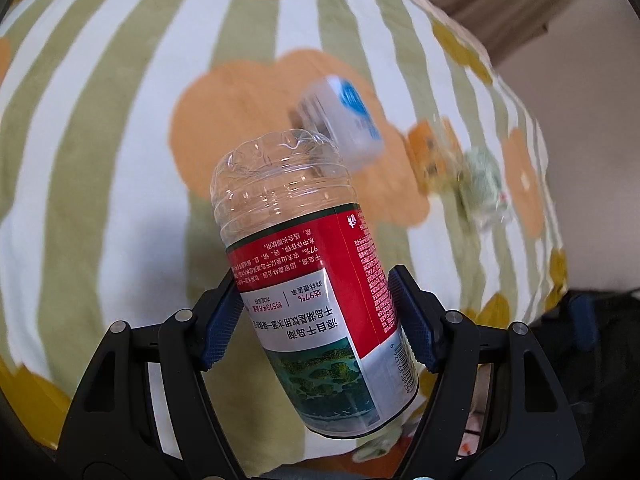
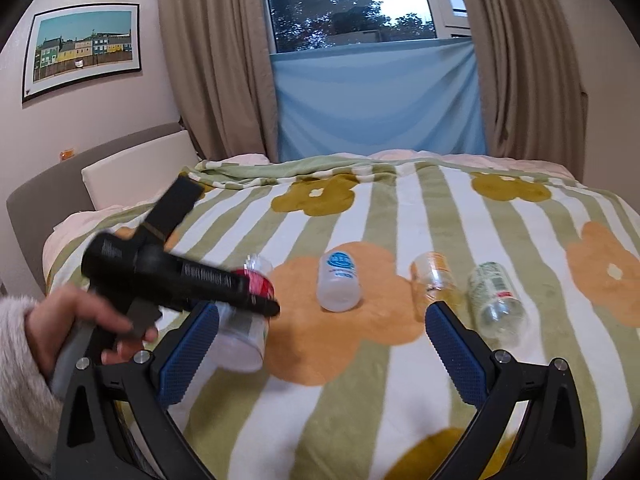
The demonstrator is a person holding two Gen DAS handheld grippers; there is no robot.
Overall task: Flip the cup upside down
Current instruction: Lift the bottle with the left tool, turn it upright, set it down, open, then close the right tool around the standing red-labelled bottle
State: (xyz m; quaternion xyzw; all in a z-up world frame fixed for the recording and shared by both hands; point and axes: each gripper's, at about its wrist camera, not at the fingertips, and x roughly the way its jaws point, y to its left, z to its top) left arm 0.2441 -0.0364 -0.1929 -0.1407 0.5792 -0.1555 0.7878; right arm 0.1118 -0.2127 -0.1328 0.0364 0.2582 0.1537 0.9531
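Left gripper [image 1: 316, 312]: black frame with blue ribbed pads, pressed against both sides of the red-labelled clear plastic cup cut from a bottle [image 1: 316, 280]; in the right wrist view it appears as a blurred black body [image 2: 180, 280] held by the person's left hand [image 2: 80, 328].

Cup position: lodged between the two pads at label height, tilted, with its moulded closed base pointing away from the camera toward the blanket and its cut rim nearest the camera, low between the arms. Label print reads inverted.

Cup, right wrist view: partly hidden behind the left gripper; a red band [image 2: 260, 282] and pale lower part show, above the blanket at the left side.

Right gripper [image 2: 322, 350]: fingers spread wide, nothing between them; blue pads stand apart over the blanket.

Surface: green-and-white striped fleece blanket with orange and olive flowers [image 2: 360, 380], spread over a bed.

Other items on blanket: a white translucent cup with blue print [image 2: 338, 280] near the middle, an orange-printed clear cup [image 2: 434, 280] to its right, and a green-labelled clear cup [image 2: 496, 300] just beside that; all three well apart from the right gripper.

Background: beige curtains [image 2: 216, 60], window with blue cloth [image 2: 376, 100], framed picture of coloured houses [image 2: 82, 46].
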